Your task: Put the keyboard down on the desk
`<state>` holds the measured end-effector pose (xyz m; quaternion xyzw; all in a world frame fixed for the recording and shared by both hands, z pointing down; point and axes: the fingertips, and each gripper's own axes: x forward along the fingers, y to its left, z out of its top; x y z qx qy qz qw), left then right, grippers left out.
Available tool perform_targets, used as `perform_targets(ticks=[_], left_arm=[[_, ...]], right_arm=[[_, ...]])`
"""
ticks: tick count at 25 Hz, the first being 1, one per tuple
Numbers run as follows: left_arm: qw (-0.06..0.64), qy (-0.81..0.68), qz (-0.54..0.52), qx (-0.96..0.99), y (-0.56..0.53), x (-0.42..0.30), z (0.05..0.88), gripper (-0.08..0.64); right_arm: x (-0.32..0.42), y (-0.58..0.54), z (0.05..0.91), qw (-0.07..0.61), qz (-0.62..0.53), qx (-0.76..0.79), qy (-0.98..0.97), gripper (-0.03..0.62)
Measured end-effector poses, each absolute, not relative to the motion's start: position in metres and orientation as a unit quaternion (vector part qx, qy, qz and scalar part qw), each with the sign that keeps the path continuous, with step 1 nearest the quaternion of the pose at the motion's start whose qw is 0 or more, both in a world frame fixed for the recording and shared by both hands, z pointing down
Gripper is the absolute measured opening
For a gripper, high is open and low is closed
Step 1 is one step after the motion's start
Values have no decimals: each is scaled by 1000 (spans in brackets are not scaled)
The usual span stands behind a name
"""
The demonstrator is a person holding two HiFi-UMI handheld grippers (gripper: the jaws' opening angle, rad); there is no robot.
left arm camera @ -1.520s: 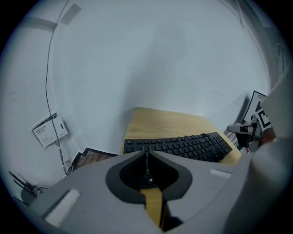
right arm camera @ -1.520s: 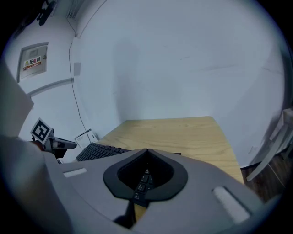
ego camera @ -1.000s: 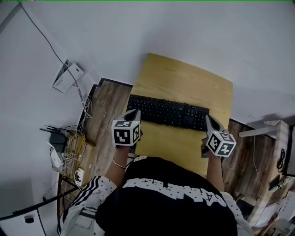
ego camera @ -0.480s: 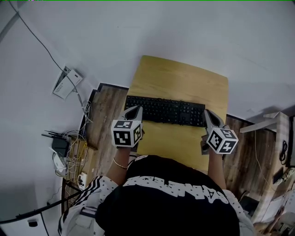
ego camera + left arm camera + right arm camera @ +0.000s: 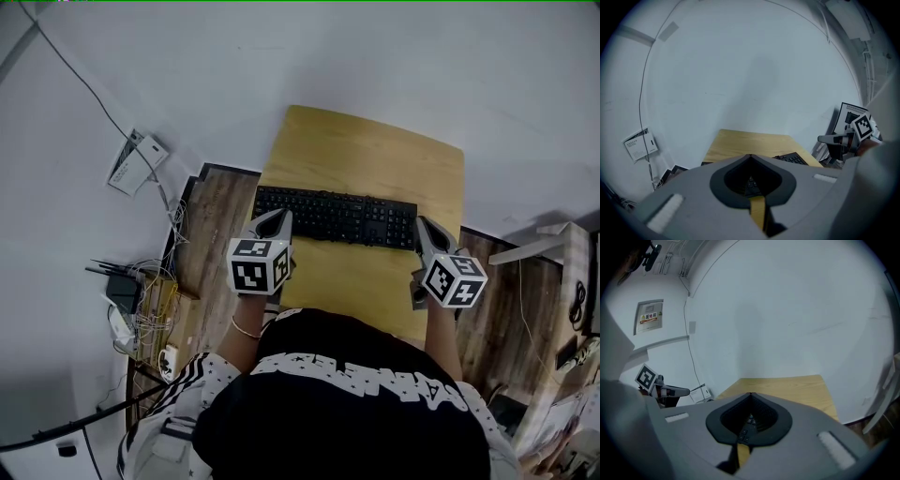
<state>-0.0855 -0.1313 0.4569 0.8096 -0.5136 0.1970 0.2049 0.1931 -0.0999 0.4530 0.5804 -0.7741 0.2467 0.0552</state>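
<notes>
Nearest, at the front edge of the light wooden desk [image 5: 366, 155], the grey L gripper [image 5: 278, 216] has both jaws pressed together w/ nothing pinched, and the grey R gripper [image 5: 423, 225] at the desk's front right is closed the same way, also empty. Just beyond them the flat black keyboard [image 5: 337, 216] lies across the middle of the desk, its L end under the L gripper's tip and its R end just beside the R gripper's tip; if they touch it I cannot tell. Behind the desk is a plain white wall [image 5: 375, 47], and left of the desk, on dark wood-plank floor [image 5: 217, 225], a tangle of cables [image 5: 145, 309].
</notes>
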Motion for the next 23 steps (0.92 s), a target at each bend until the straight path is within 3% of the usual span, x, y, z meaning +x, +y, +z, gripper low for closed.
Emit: perform_targets(ticks=[23], left_arm=[[204, -512, 207, 808, -125, -84, 463, 0]], right_arm=[[191, -102, 459, 60, 257, 565, -782, 12]])
